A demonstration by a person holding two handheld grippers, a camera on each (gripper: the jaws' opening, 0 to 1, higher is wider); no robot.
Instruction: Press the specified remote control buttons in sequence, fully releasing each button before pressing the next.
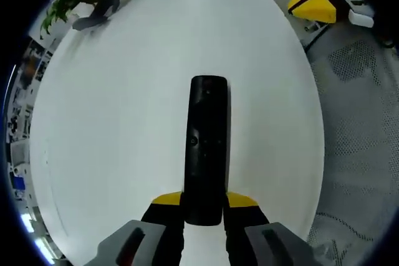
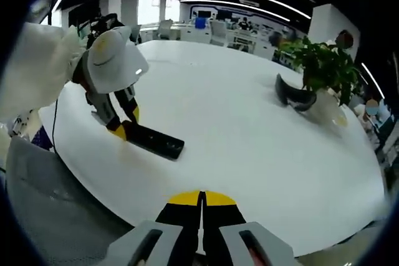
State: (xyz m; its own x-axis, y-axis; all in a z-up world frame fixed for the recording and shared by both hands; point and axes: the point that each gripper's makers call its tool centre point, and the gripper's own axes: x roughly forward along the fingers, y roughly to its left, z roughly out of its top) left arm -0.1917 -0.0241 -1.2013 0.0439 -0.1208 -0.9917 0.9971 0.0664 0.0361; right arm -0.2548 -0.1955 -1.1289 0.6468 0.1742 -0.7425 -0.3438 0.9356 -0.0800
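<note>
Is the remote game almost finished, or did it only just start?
Just starting, it looks. Done: the left tongs are clamped on the black remote, which lies on the white table. The right tongs are shut, away from the remote. Left: pressing the buttons.

The remote control (image 1: 207,147) is laid flat on the tabletop (image 1: 124,129), its near end held between the fingers of the left gripper (image 1: 204,207). In the right gripper view, the potted plant (image 2: 324,66) is placed at about two o'clock from the remote control, well apart. The right gripper (image 2: 201,207) is kept at the tabletop's near edge, fingers together.
</note>
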